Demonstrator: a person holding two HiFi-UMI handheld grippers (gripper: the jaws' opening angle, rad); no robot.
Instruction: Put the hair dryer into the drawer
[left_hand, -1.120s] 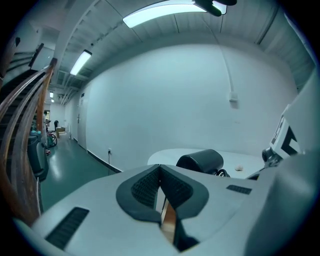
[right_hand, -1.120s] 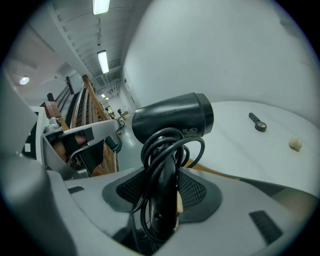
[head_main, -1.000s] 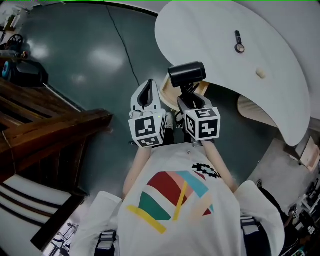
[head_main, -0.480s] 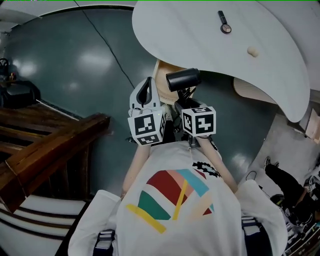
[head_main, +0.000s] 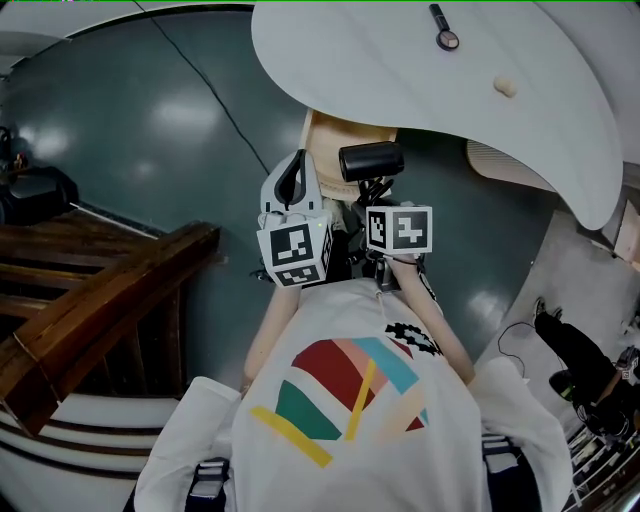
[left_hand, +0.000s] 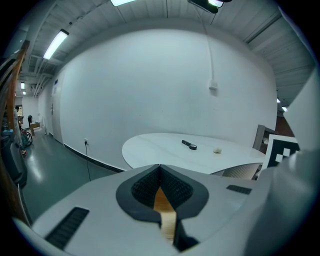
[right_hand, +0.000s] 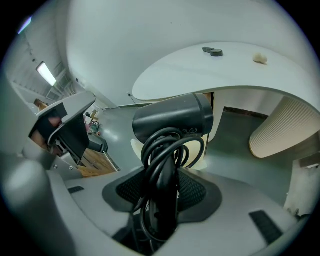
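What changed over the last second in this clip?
The right tool tipped further down and rolled, its marker cube showing another face. The white table slid left in the head view, baring more of the tan unit beneath it. Unchanged: the right tool's grip on the hair dryer; left tool shut, empty.

You stand on a glossy grey-green floor (head_main: 150, 120). A white rounded table (head_main: 400, 70) lies ahead, wooden stair rails (head_main: 110, 290) to your left, a white wall (left_hand: 150, 85) and ceiling strip light (left_hand: 56, 42) beyond.

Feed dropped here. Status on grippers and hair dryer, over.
Left gripper jaws shut, empty. Right gripper shut on hair dryer handle, cord coiled round it. Nothing seen between it and white table.
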